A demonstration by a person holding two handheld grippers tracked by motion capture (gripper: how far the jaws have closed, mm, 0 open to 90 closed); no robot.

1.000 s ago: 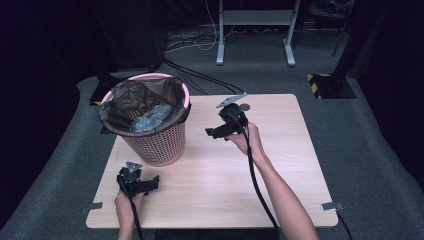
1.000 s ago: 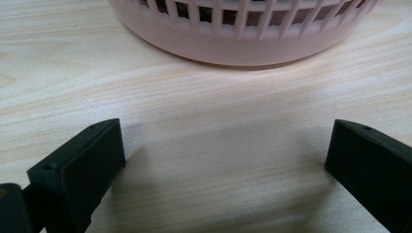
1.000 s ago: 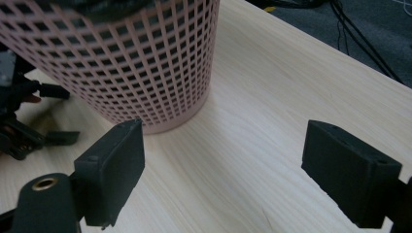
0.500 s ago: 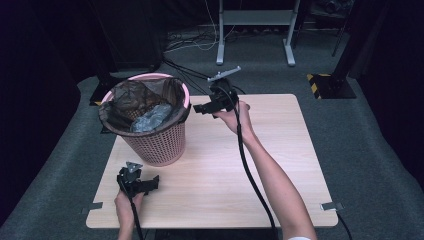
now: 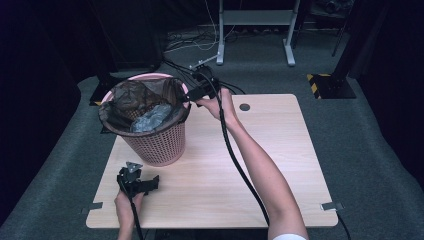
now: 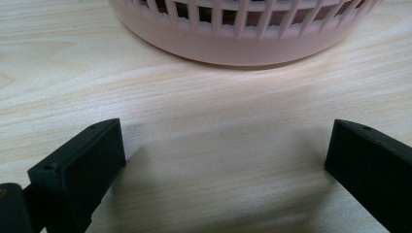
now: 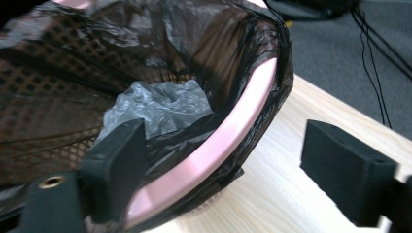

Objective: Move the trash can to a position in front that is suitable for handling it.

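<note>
Basket (image 5: 152,142), pink, black bag (image 5: 125,97) lining it, grey plastic (image 5: 150,117) inside; stands far left on table (image 5: 280,165). Right gripper (image 7: 223,160): jaws apart, straddling basket rim. Left gripper (image 6: 223,160): jaws wide apart, empty, near basket base.

A staged recording space in a lab or studio is suggested. A pale wood-grain table (image 5: 280,165) is set on grey carpet (image 5: 370,150), enclosed by black drapes (image 5: 40,100) at the sides. Loose black and white cables (image 5: 200,42) are strewn across the floor behind it, beside a grey metal stand base (image 5: 255,30) and a yellow-and-black hazard-striped foot (image 5: 320,82).
</note>
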